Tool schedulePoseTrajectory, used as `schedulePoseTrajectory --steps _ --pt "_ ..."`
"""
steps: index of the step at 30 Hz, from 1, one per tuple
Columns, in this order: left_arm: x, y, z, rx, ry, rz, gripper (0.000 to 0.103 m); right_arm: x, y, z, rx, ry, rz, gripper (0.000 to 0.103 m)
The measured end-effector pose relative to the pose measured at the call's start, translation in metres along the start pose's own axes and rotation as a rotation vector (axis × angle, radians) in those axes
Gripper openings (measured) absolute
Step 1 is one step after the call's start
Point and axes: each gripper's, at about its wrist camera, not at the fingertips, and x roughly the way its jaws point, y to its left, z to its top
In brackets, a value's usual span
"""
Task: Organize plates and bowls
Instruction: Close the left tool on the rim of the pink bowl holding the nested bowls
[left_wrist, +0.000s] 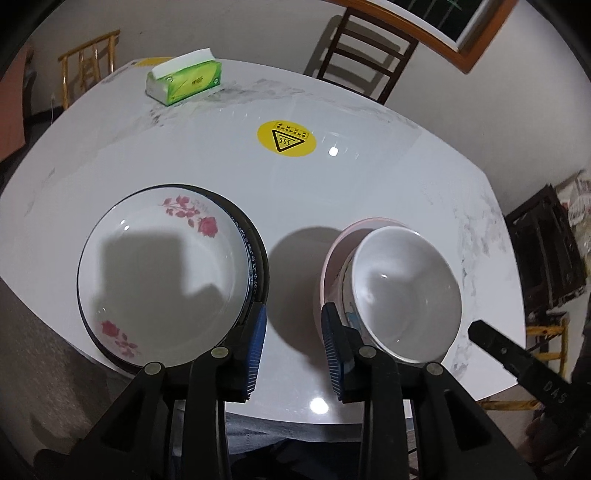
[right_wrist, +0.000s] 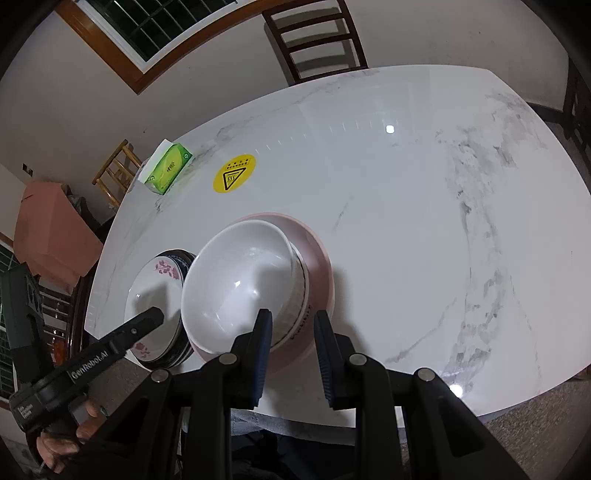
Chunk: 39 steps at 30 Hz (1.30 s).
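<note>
A stack of plates (left_wrist: 162, 273), topped by a white plate with pink roses over dark-rimmed ones, sits near the front left of the marble table (left_wrist: 369, 184). To its right stands a nest of bowls: a white bowl (left_wrist: 406, 291) in a patterned bowl (left_wrist: 347, 295) in a pink bowl (left_wrist: 332, 266). My left gripper (left_wrist: 291, 350) hangs open over the bare strip between the two stacks, holding nothing. In the right wrist view my right gripper (right_wrist: 293, 347) is open above the near side of the bowls (right_wrist: 240, 280), its pads clear of the walls. The plates (right_wrist: 155, 288) lie left of them.
A green tissue box (left_wrist: 184, 81) lies at the table's far left, and a yellow warning sticker (left_wrist: 286, 138) marks the middle. A dark chair (left_wrist: 365, 55) stands behind the table. A hand (right_wrist: 62, 446) holds the left gripper's handle at lower left.
</note>
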Motion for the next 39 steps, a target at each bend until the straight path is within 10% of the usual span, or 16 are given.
schedulePoseTrajectory --steps 39 --pt "0.034 0.016 0.007 -0.138 0.136 -0.145 0.027 0.039 -0.017 0.001 0.073 0.077 -0.069 0.025"
